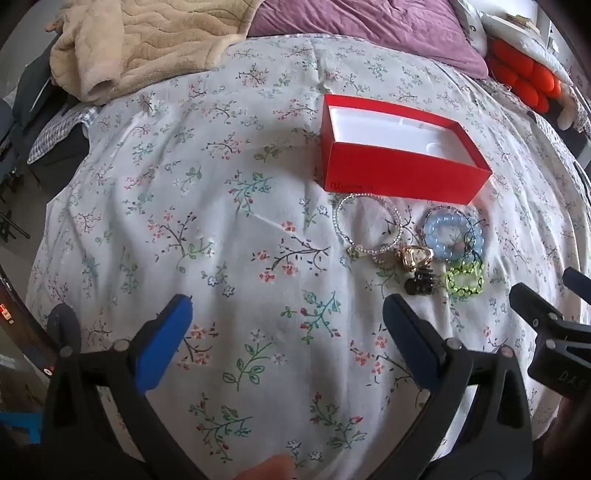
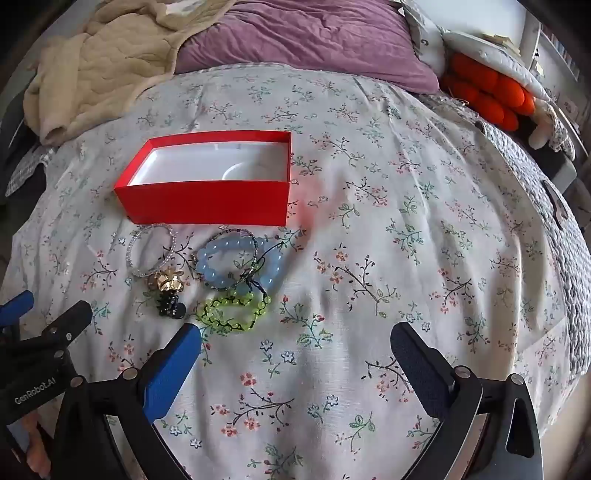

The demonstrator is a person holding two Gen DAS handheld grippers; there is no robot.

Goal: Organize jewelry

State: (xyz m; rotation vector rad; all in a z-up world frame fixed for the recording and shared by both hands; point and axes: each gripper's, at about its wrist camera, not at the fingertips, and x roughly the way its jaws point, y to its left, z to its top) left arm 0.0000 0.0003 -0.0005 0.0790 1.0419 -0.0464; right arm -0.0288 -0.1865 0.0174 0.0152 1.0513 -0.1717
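An open red box [image 1: 400, 173] [image 2: 207, 201] with a white empty inside sits on the floral bedspread. In front of it lie a clear beaded bracelet [image 1: 367, 223] [image 2: 149, 251], a blue beaded bracelet [image 1: 452, 236] [image 2: 236, 264], a green beaded bracelet [image 1: 463, 280] [image 2: 232, 310], a gold piece [image 1: 415, 256] [image 2: 168, 282] and a black piece [image 1: 419, 284] [image 2: 170, 306]. My left gripper [image 1: 288, 317] is open and empty, left of the jewelry. My right gripper [image 2: 295, 343] is open and empty, just below and right of the green bracelet.
A beige blanket [image 1: 140, 44] [image 2: 99, 74] and a purple pillow [image 1: 369, 26] [image 2: 306, 40] lie at the head of the bed. An orange knitted item [image 1: 524, 77] [image 2: 487, 96] sits at the far right. The bedspread [image 1: 229, 229] [image 2: 424, 240] spreads around the jewelry.
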